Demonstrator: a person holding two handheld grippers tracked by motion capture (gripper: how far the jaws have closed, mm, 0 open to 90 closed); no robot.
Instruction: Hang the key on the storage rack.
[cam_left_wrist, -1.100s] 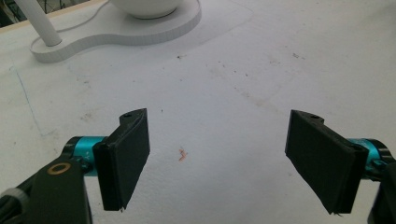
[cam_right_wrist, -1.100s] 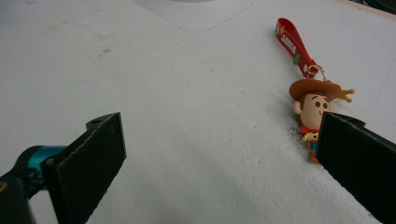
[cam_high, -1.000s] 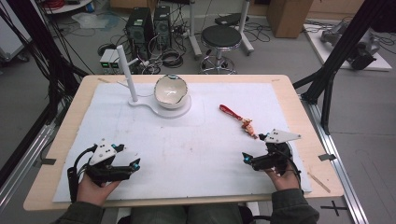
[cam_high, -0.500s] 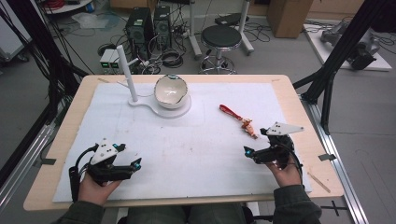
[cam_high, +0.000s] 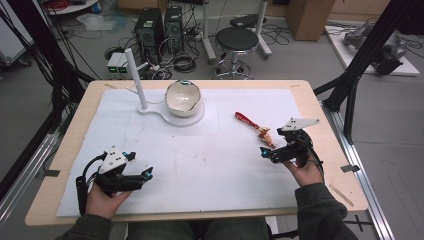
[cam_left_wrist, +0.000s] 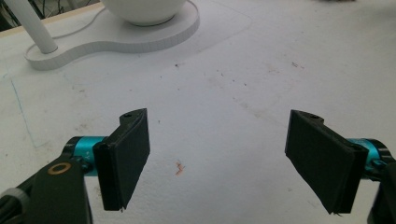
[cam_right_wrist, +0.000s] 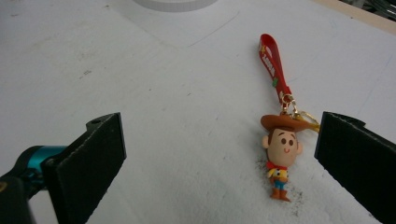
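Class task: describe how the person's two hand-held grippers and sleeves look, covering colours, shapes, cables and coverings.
Each gripper, left gripper and right gripper, has a black body, teal collars behind flat rectangular black fingers, and a grey three-cornered plate on top. A black cable loops from the left one. Both forearms wear dark olive-grey sleeves.

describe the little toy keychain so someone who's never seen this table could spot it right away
On the white mat covering the wooden table, look to the right half, just ahead of the right gripper. There lies the keychain: a small cowboy figure in a brown hat on a gold clasp with a red strap. It is the mat's only colourful item; the bowl and its stand are white.
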